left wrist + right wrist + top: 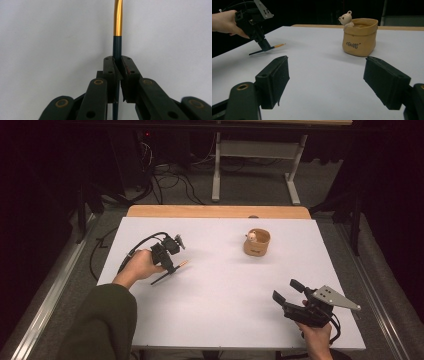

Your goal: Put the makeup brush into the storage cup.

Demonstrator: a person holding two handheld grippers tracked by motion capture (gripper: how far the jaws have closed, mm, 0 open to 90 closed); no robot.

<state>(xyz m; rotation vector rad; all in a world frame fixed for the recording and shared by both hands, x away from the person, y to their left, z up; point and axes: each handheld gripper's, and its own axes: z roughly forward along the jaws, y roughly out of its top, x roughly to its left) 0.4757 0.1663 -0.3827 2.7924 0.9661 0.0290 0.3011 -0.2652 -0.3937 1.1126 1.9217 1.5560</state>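
Note:
A thin pen (117, 27) with a dark barrel and a gold front end is clamped between the pads of my left gripper (117, 62). In the high view that left gripper (169, 265) points down at the left of the white table, and the pen (172, 270) lies slanted just above the surface. In the right gripper view the pen (270, 47) pokes out below the left gripper (265, 45). My right gripper (286, 291) hovers at the table's front right, jaws wide apart and nothing between them (325, 82).
A tan paper-bag-style cup (257, 243) with a small bear figure (345, 19) on its rim stands at the back right of the table (220, 295). A wooden edge (218, 211) runs along the far side. Desk legs and cables lie on the floor beyond.

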